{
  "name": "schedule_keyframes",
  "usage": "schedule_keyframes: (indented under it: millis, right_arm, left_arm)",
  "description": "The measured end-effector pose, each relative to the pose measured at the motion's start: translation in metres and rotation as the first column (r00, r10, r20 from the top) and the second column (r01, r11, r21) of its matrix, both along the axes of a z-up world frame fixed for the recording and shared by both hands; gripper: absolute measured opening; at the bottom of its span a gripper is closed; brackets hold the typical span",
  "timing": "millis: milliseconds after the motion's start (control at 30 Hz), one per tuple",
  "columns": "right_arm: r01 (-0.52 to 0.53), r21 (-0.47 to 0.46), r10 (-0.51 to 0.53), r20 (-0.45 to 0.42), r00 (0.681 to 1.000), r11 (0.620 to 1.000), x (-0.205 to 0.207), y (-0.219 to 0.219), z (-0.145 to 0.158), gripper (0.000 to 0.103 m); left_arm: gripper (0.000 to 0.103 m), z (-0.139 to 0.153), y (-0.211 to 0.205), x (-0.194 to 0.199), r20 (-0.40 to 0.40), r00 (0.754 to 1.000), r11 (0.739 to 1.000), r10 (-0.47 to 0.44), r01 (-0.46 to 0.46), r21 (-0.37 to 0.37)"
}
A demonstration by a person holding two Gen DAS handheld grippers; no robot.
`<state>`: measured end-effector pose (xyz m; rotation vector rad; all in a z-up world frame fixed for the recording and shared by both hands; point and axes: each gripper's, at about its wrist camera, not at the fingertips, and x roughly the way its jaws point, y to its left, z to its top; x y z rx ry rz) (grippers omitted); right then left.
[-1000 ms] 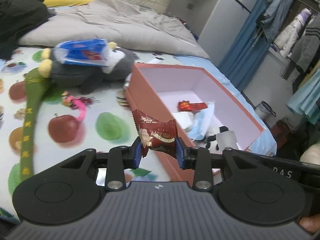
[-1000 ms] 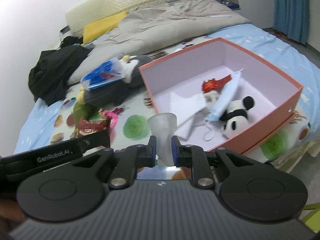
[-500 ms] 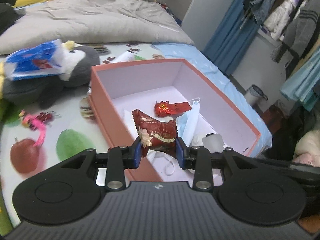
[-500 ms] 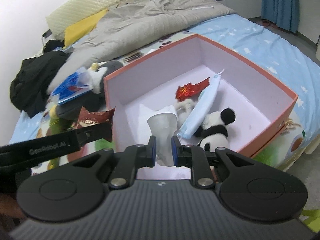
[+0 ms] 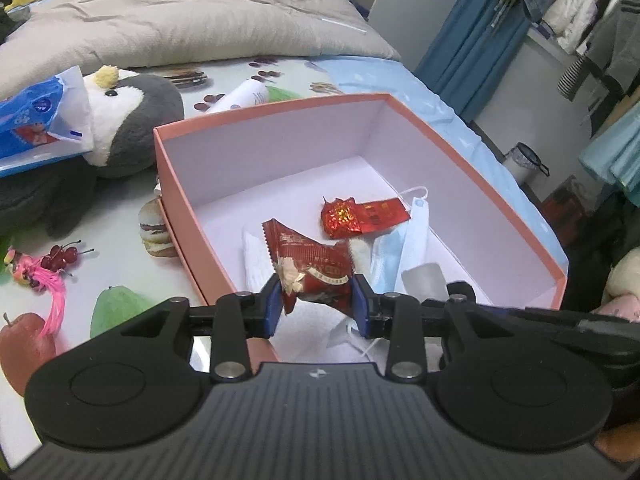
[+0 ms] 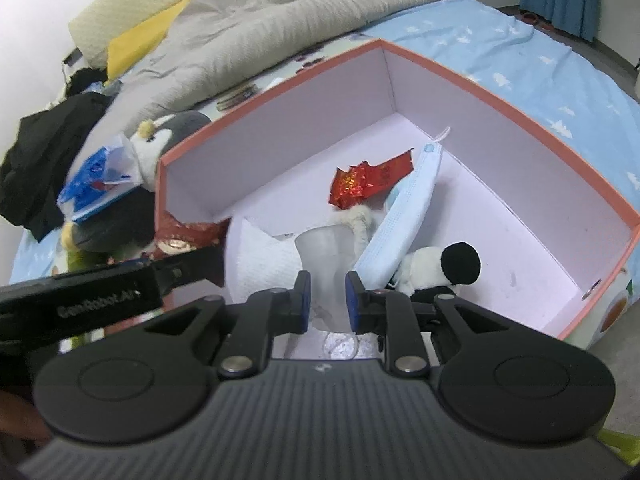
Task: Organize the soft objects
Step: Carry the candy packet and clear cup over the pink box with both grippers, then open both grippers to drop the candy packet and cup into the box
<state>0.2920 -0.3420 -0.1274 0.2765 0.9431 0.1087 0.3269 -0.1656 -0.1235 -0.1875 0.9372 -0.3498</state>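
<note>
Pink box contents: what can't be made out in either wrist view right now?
- Panda plush: right wrist view, body hidden behind the right gripper; unseen in left view.
- Frosted soft piece: right view, lower end hidden by the fingers.
- Dark red packet: left view, print too small to read, in left gripper.
- Box: near wall hidden by both grippers.

Soft, even indoor light, no hard shadows. My views bow strongly at the edges, bending the bed (image 6: 520,40) outline. Foil on the red packet (image 5: 362,216) glints. In the right view my left gripper (image 6: 176,268) looks blurred, and the wall washes out white.
</note>
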Motion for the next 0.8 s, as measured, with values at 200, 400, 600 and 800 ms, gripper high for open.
schedule_keyframes:
  millis: [200,400,600,800]
  right_arm:
    - [0.005,-0.007,-0.005,-0.026,1.000,1.000,0.001,-0.001,-0.001,0.035]
    - [0.008,0.003,-0.008,0.011,1.000,1.000,-0.019,0.001,0.014,0.035]
    - [-0.006,0.013,0.005,0.051,0.999,1.000,-0.048,0.010,0.032,0.035]
    - [-0.041,0.011,0.040,0.094,0.995,0.999,-0.077,0.026,0.049,0.035]
  left_arm:
    - [0.054,0.005,0.003,-0.002,0.013,1.000,1.000,0.005,-0.005,0.022]
    - [0.054,0.020,0.013,-0.023,0.048,0.999,1.000,0.018,-0.019,0.022]
    - [0.054,0.040,0.028,-0.061,0.082,0.996,0.999,0.037,-0.039,0.017]
    - [0.054,0.057,0.045,-0.101,0.122,0.992,0.998,0.045,-0.048,0.028]
